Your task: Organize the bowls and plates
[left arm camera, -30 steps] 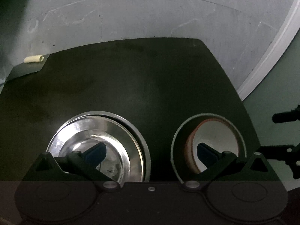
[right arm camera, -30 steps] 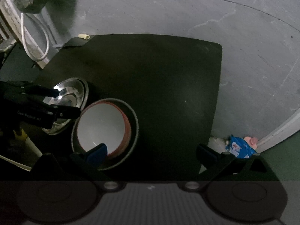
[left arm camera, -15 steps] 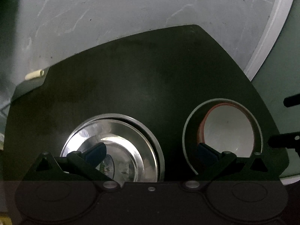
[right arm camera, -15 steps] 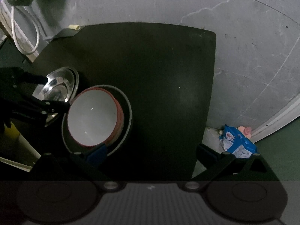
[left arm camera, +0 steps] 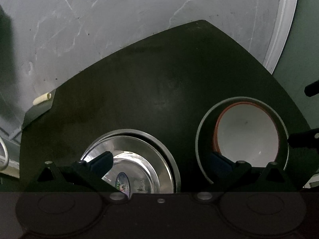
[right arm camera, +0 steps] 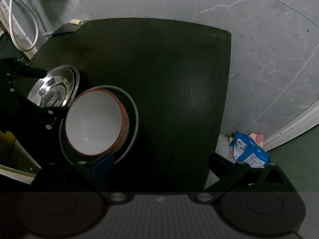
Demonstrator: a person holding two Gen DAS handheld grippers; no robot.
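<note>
fingers (left arm camera: 103, 160) on both grippers were wide, holding nothing. steel plate (left arm camera: 139, 167) and white bowl (left arm camera: 247, 135) sat side by side on the dark surface (left arm camera: 159, 83). likely pre-grasp; next needs closing on a rim.

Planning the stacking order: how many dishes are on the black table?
4, in two pairs: a steel bowl in a dark plate at left, and a red-rimmed white bowl in another dark plate at right. More could hide underneath.

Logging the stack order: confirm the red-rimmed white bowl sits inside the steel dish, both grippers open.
Wrong dish. In the right wrist view the red-rimmed white bowl sits inside a dark grey plate, beside the steel dish. Left gripper and right gripper are open.
</note>
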